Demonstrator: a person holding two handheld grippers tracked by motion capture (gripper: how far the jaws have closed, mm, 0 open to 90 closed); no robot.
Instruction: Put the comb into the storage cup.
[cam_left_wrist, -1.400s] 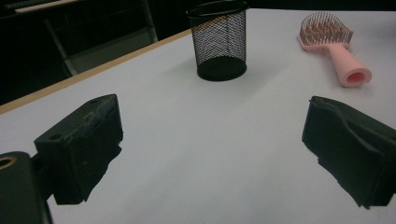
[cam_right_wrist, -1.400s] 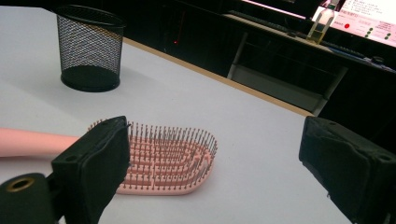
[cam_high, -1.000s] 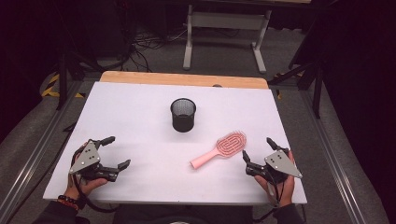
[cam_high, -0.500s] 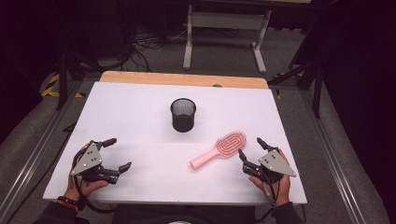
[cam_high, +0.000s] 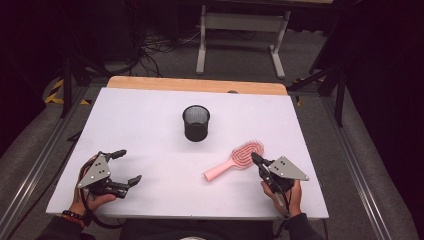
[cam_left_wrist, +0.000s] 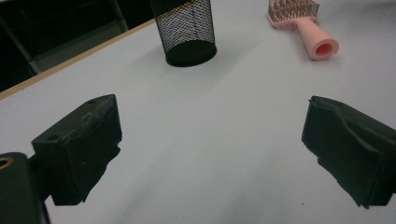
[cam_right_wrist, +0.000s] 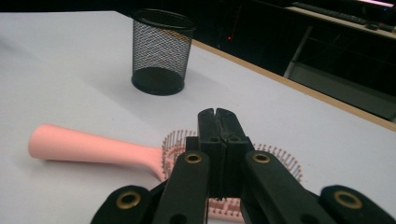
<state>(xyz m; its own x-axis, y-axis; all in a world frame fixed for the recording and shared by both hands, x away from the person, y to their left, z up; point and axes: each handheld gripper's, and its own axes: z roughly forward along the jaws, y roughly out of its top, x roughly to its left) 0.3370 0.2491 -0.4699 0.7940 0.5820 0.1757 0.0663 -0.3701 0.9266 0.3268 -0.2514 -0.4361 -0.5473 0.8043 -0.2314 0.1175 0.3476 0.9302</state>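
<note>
A pink hairbrush (cam_high: 235, 162) lies bristles up on the white tabletop (cam_high: 140, 115), its handle pointing to the near left. A black mesh cup (cam_high: 196, 122) stands upright behind it, mid-table. My right gripper (cam_high: 255, 157) sits at the brush's right side; its jaws have just been closing and now meet with nothing between them. In the right gripper view the shut right gripper (cam_right_wrist: 218, 114) hangs just over the brush head (cam_right_wrist: 280, 156), with the cup (cam_right_wrist: 161, 51) beyond. My left gripper (cam_high: 130, 165) rests open at the near left, and its wide-apart left gripper (cam_left_wrist: 210, 149) frames bare table.
A wooden strip (cam_high: 200, 85) borders the table's far edge, with a metal stand (cam_high: 240, 30) and cables on the floor beyond. In the left gripper view the cup (cam_left_wrist: 187, 28) and brush (cam_left_wrist: 303, 23) lie far ahead.
The right gripper's jaws went from wide open to fully shut and edged a little left toward the brush head. The left gripper, cup and brush stayed put.
</note>
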